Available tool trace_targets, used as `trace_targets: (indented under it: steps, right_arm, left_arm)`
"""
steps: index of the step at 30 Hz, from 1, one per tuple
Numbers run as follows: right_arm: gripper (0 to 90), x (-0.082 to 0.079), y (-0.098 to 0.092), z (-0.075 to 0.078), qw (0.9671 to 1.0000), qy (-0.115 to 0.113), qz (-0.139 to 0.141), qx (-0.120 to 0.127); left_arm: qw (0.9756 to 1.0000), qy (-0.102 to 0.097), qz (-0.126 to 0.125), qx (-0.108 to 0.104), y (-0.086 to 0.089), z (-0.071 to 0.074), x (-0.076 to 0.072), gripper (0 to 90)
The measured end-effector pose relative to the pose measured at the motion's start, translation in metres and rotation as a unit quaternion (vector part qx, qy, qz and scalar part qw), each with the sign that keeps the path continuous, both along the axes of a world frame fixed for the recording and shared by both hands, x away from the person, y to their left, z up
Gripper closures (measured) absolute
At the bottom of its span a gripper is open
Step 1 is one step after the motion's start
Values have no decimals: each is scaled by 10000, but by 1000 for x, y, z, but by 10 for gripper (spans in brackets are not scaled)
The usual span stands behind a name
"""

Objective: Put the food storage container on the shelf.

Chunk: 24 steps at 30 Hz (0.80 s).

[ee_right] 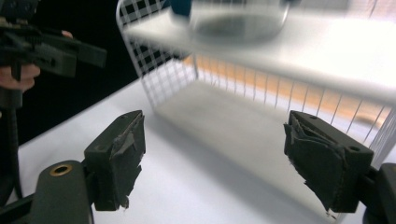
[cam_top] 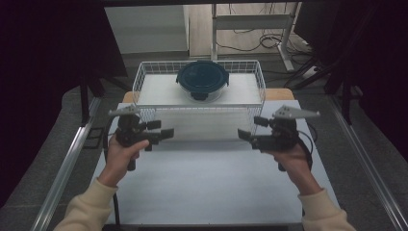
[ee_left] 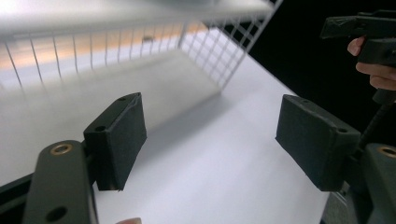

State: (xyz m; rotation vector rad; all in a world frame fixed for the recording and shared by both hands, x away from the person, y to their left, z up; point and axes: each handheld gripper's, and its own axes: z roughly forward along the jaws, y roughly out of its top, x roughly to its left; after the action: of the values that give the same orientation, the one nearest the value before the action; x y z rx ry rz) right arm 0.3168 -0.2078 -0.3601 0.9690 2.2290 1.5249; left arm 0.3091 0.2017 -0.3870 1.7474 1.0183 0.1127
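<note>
- Left gripper [cam_top: 163, 134]: held at about 9 o'clock on the tabletop [cam_top: 202, 192], pointing inward; its jaws stand spread with nothing between them, bare tabletop showing through the gap in the left gripper view.
- Wire rack [cam_top: 144, 77]: white, raised on wire sides, standing at 12 o'clock on the tabletop, nearest to both grippers. It looks light and stiff, though the thin wire could flex or skid if pulled from one side alone. Judged best hold: the top rim wire at each end, one gripper per side, jaws pinching across a single wire.
- Container [cam_top: 202, 79]: round, clear body with a dark blue clip lid, resting on top of the wire rack near its middle. The clear body may be glass, so fragile and fairly heavy; it is liable to slide if the wire rack tilts.
- Right gripper [cam_top: 245, 134]: held at about 3 o'clock, pointing inward; its jaws are likewise spread and empty. Its pads [ee_right: 122, 158] look torn, which may weaken grip on thin wire.
</note>
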Motion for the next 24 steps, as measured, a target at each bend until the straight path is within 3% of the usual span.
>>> trace_targets:
  steps: [2, 3, 4, 6, 7, 8, 11, 13, 14, 18, 24]
  right_arm:
    - [209, -12, -4, -20, 10000, 69, -6, -38]
    - [209, -12, -4, -20, 10000, 69, -6, -38]
    - [213, -22, -9, -39, 9998, 105, -28, -144]
    - [226, -31, -13, -55, 9993, -34, -158, -337]
    - [226, -31, -13, -55, 9993, -34, -158, -337]
    - [229, -37, -17, -68, 9988, -69, -152, -466]
    - [231, -41, -23, -85, 9983, 119, -153, -543]
    - [231, -42, -24, -90, 9981, 168, -178, -574]
    - [232, -42, -27, -100, 9976, 315, -200, -585]
    - [234, -44, -28, -116, 9964, 543, -198, -614]
    - [234, -47, -24, -124, 9963, 496, -72, -695]
  left_arm:
    - [9998, -37, 6, 191, -2, -20, -16, 238]
    - [9998, -37, 6, 191, -2, -20, -16, 237]
    - [9995, -90, 50, 312, -3, -32, -24, 237]
    - [9991, -101, 71, 393, -4, -37, -27, 237]
    - [9989, -106, 108, 437, -5, -42, -30, 237]
    - [9984, -100, 118, 537, -7, -52, -35, 236]
    - [9980, -73, 75, 625, -11, -67, -43, 235]
    - [9978, -37, 43, 661, -13, -73, -45, 235]
    - [9967, 102, -79, 799, -17, -83, -48, 233]
    - [9950, 215, -121, 967, -23, -98, -54, 232]
    - [9956, 266, -47, 897, -26, -101, -53, 234]
